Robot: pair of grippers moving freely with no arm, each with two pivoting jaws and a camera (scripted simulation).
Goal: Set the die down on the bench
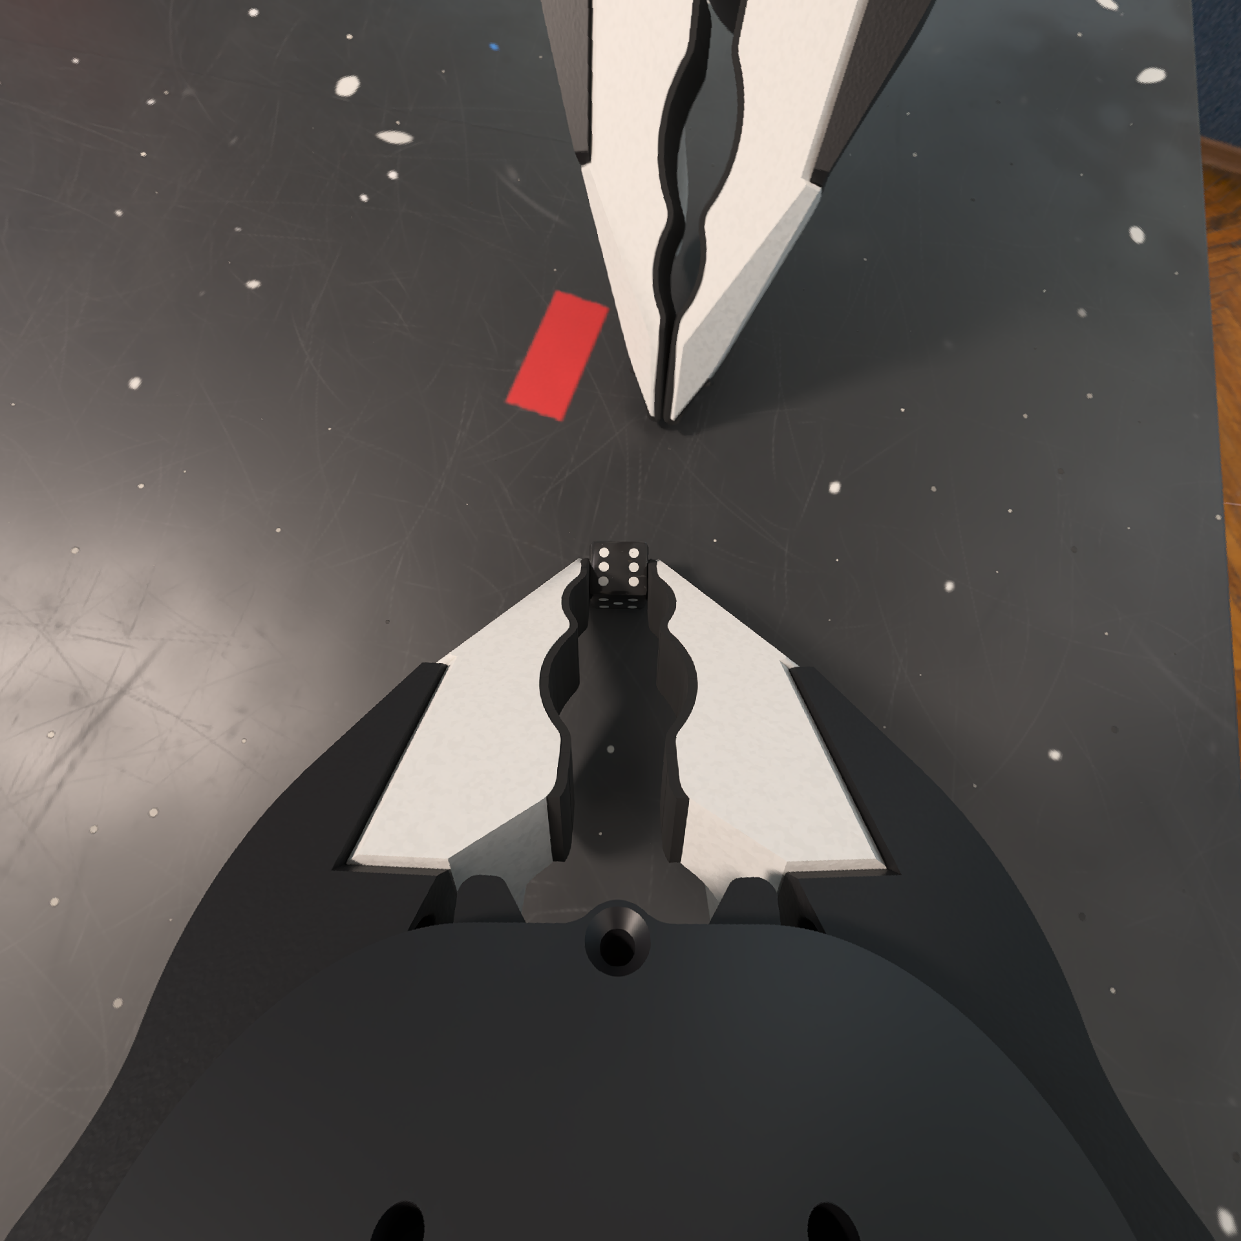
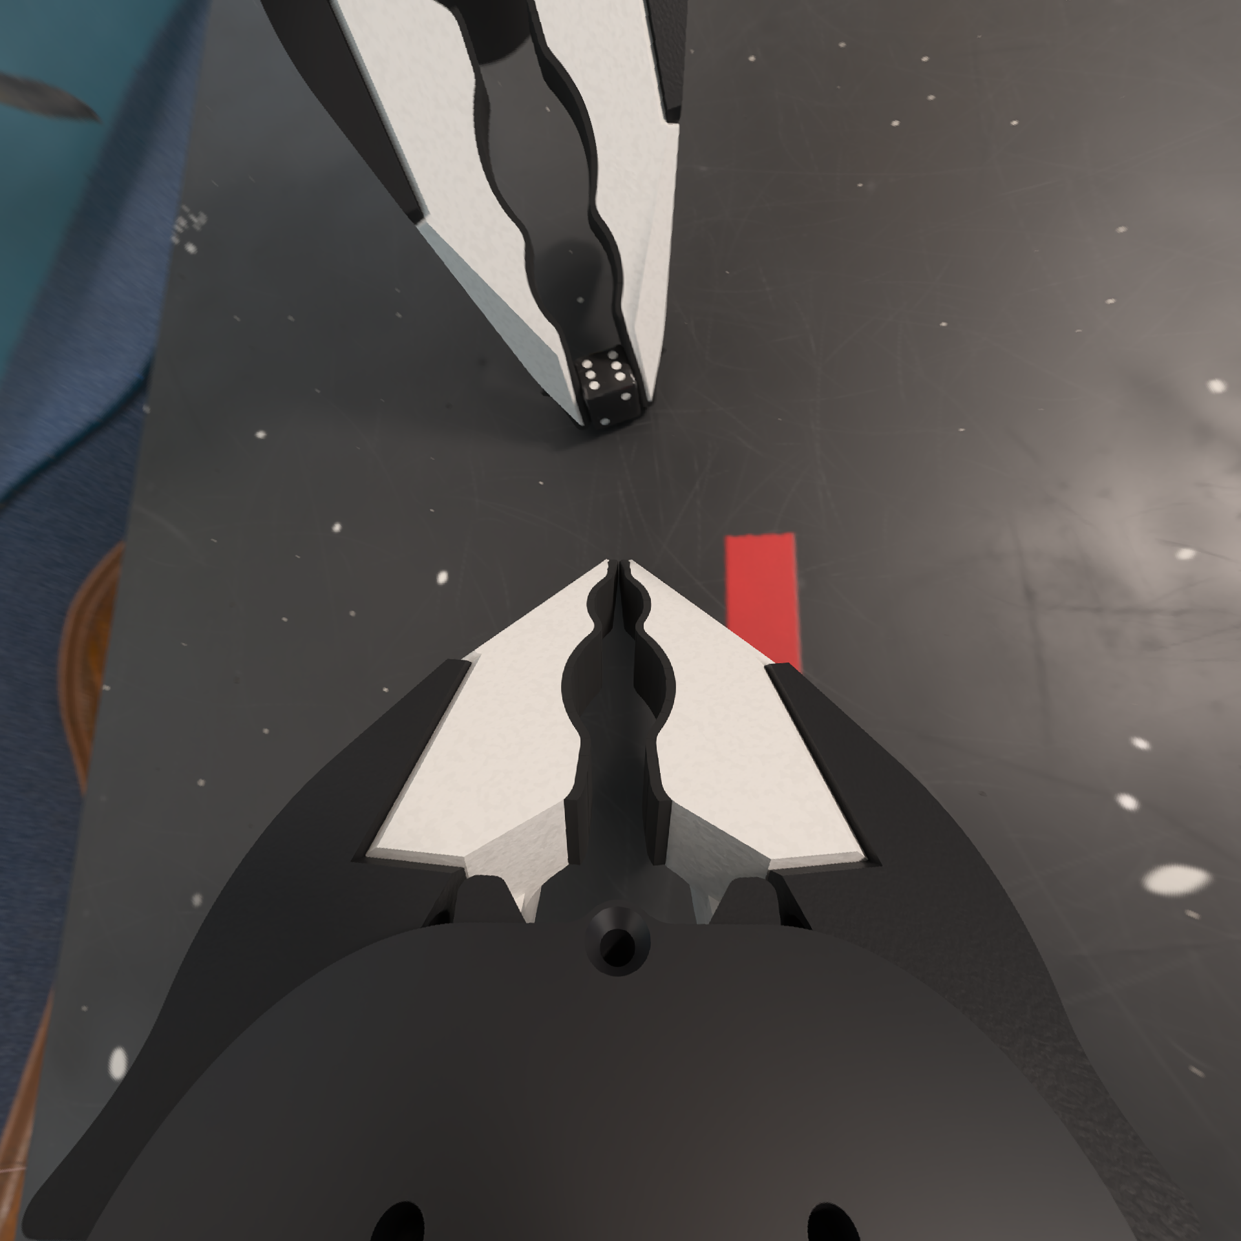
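One die point(image 1: 618, 569), black with white pips, sits clamped between the tips of the left gripper point(image 1: 618, 571); its fingers point(image 1: 530, 624) are closed on two opposite die faces. Six-pip face points up in both views. In the right wrist view the die point(image 2: 610, 395) reads as low over the bench point(image 2: 940, 336), right at its surface; actual contact cannot be confirmed. Right gripper point(image 2: 618, 563) faces the left one tip to tip, well apart from the die, with bare bench between. Its fingers point(image 2: 537, 645) are pressed together at the tips, holding nothing; the left wrist view shows the same gripper point(image 1: 665, 416) with tips meeting just above the bench. Red tape strip point(image 1: 557, 354) lies flat on the bench just beside the right gripper's tips, away from the die; in the right wrist view the strip point(image 2: 762, 591) is partly hidden behind one finger. Bench is dark grey, scratched, flecked with white spots. Blue cloth point(image 2: 80, 302) and brown wood point(image 2: 87, 645) show beyond one bench edge.
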